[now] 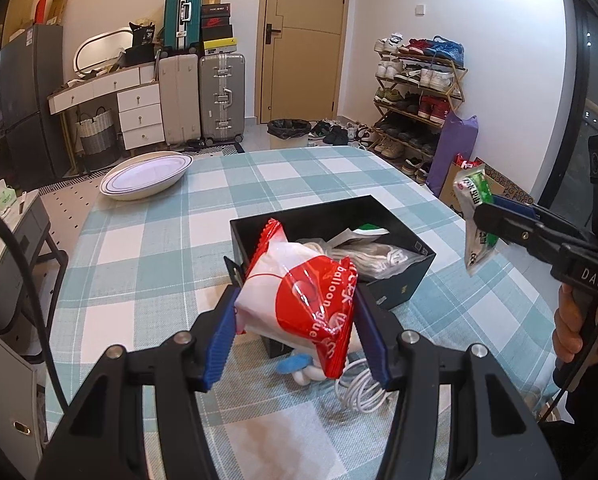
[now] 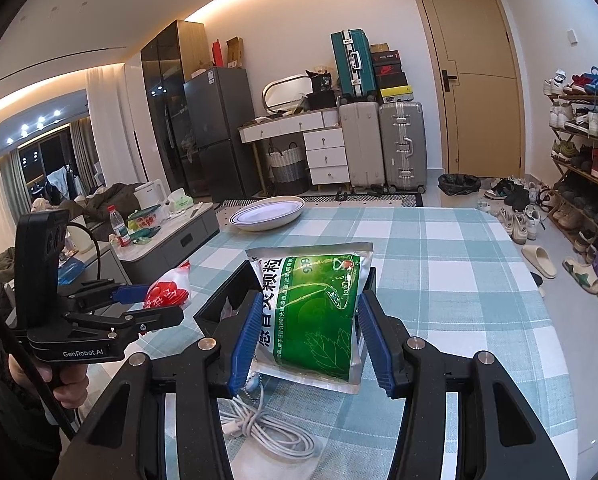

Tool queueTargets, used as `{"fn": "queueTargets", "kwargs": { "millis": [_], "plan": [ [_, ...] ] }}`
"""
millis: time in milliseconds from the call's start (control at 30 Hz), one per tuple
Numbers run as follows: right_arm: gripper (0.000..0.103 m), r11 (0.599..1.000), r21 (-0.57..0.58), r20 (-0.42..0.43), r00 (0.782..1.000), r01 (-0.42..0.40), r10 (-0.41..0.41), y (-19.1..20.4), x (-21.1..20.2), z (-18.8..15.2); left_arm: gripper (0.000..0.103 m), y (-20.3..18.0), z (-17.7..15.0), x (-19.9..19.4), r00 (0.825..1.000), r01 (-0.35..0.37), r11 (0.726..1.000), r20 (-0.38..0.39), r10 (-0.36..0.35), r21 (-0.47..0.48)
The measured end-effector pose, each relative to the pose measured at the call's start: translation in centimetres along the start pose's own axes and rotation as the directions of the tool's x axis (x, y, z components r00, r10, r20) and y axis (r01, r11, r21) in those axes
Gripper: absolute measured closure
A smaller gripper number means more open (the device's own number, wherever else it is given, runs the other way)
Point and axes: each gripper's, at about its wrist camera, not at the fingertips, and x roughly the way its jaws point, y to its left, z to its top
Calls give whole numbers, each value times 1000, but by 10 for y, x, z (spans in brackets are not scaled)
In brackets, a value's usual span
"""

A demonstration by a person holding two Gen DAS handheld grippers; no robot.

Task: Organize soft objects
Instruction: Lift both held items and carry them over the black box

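Left wrist view: bench (image 1: 147, 240) under teal-and-white check cloth; left tool (image 1: 295, 332) clenched on a red-and-white packet (image 1: 299, 284), lifted above the near end of an open black box (image 1: 339, 216). White cable (image 1: 359, 392) coiled on the cloth beside the box. Right tool (image 2: 305, 340) grips a green sachet (image 2: 319, 312) clear of the bench. White dish (image 1: 147, 176) at far edge; suitcases (image 1: 203, 96), door (image 1: 303, 40), shoe rack (image 1: 419, 96) along the wall.

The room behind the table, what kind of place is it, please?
Most likely a lived-in home, near the entrance: a loaded shoe rack stands beside the door, suitcases are stacked by a drawer desk, and a fridge stands further left.
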Motion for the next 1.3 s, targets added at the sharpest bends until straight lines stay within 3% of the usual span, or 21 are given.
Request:
{"fn": "queueTargets", "kwargs": {
  "millis": [1300],
  "plan": [
    [53,999,-49,-95,995,6,-11,-4,66,12,48,-13,38,60,999,11,999,-47,-9,41]
  ]
}}
